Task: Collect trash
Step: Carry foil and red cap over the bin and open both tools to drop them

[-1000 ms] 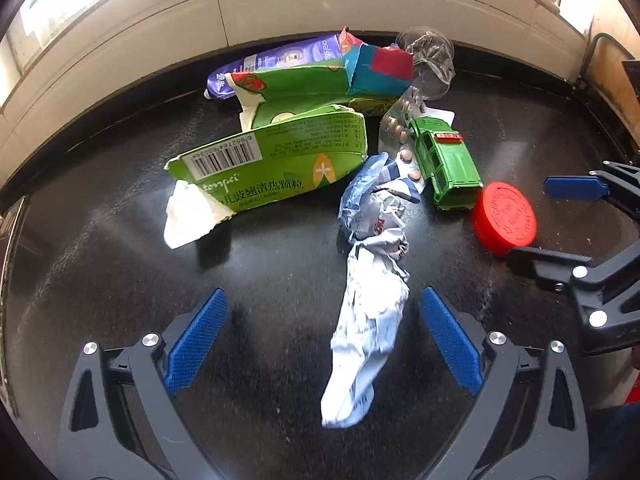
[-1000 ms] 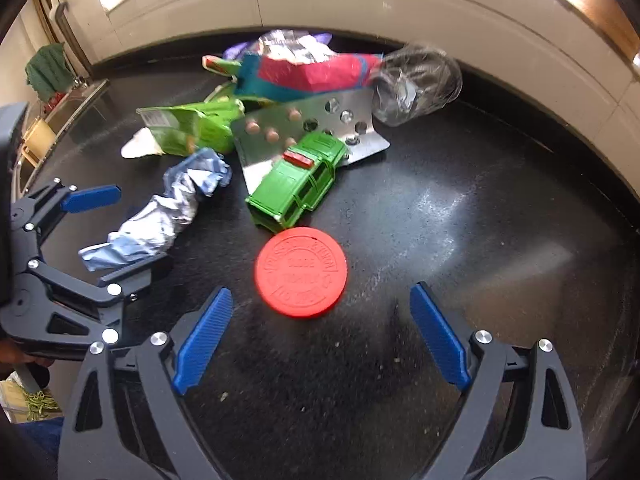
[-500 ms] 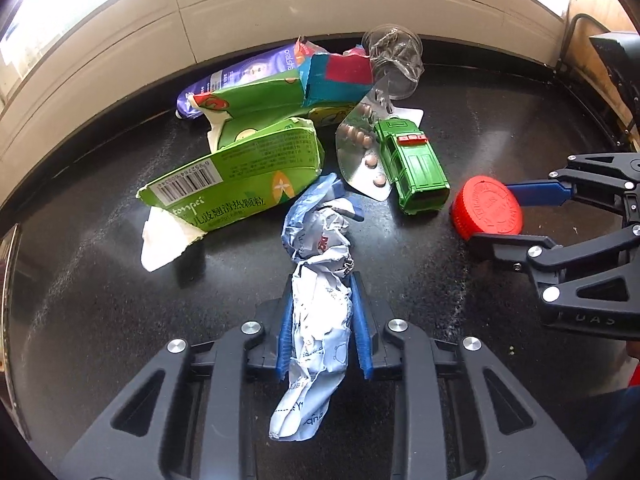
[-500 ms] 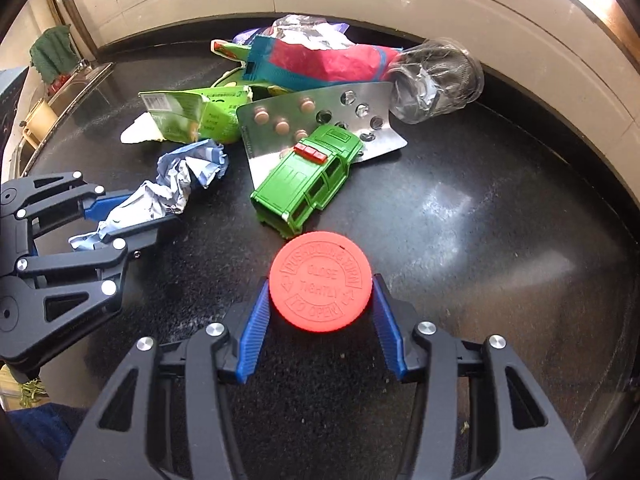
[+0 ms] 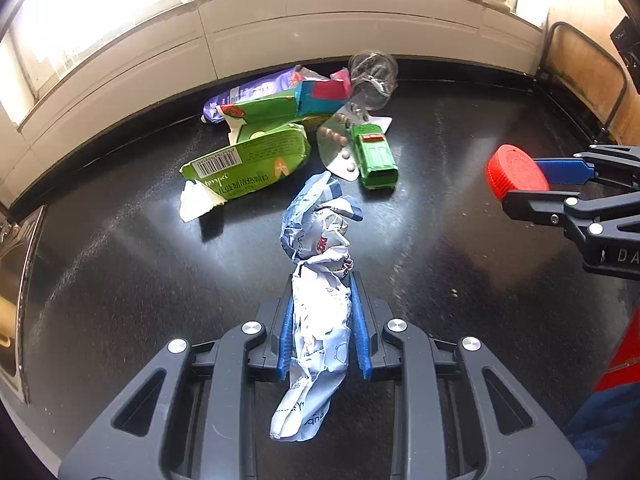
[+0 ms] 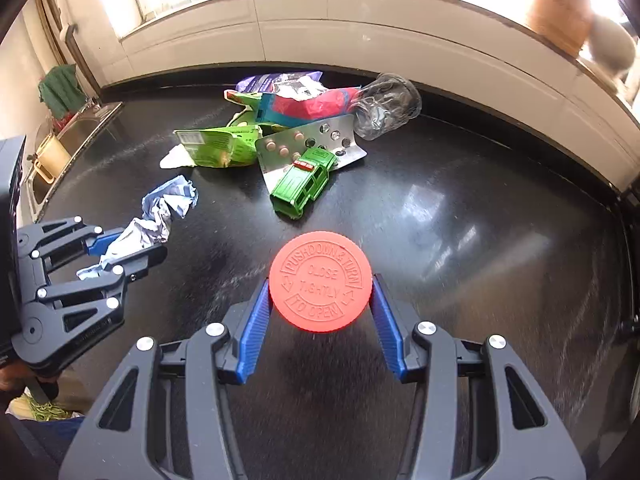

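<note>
A crumpled white-and-blue wrapper (image 5: 320, 240) sticks out forward from between the blue pads of my left gripper (image 5: 322, 292), which is shut on it and holds it above the black counter (image 5: 120, 280). My right gripper (image 6: 320, 284) is shut on a red screw cap (image 6: 320, 286), its pads pressing on the cap's rim, and the cap is lifted off the counter. In the left wrist view the right gripper (image 5: 520, 188) with the cap (image 5: 514, 172) is at the right edge. In the right wrist view the left gripper (image 6: 124, 246) with the wrapper (image 6: 160, 216) is at the left.
A pile lies toward the back wall: a green toy car (image 5: 374, 156), a pill blister pack (image 5: 336, 148), a torn green carton (image 5: 248, 164), a purple packet (image 5: 244, 96) and a clear plastic cup (image 5: 374, 80). A sink (image 6: 76, 128) is at the counter's left end.
Both grippers went from open to shut, the left on the wrapper and the right on the red cap. Both then rose and drew back from the pile with their loads.
</note>
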